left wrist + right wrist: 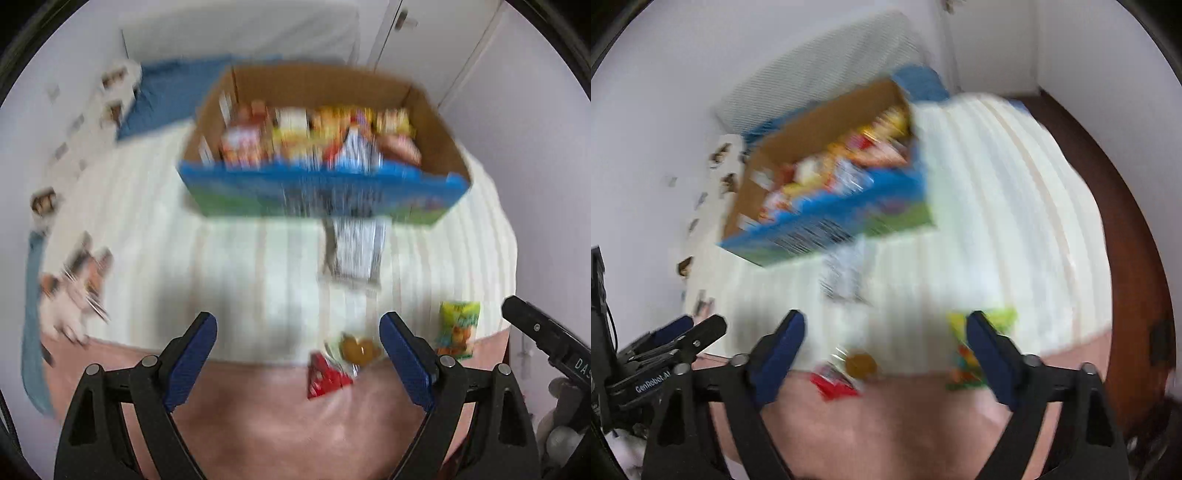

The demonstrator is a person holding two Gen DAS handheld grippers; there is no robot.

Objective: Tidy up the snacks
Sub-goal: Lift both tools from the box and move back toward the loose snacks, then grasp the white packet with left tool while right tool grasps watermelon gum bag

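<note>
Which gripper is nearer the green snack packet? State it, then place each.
Right. The right gripper has the green snack packet at its right finger; from the left gripper it lies outside the jaws, rightward.

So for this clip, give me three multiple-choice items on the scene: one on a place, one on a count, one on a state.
1. Where does the cardboard box stand?
A. on the cream blanket
B. on the floor
C. on a shelf

2. How many snack packs lie loose outside the box?
A. one
B. three
C. six

3. How is the left hand-held gripper?
A. shut on a pack
B. open, holding nothing
C. out of view

Answers:
1 A, the blanket spreads out under the box.
2 B, the silver pack, the green pack and the red pack.
3 B, its blue fingers stand wide apart with nothing gripped.
</note>
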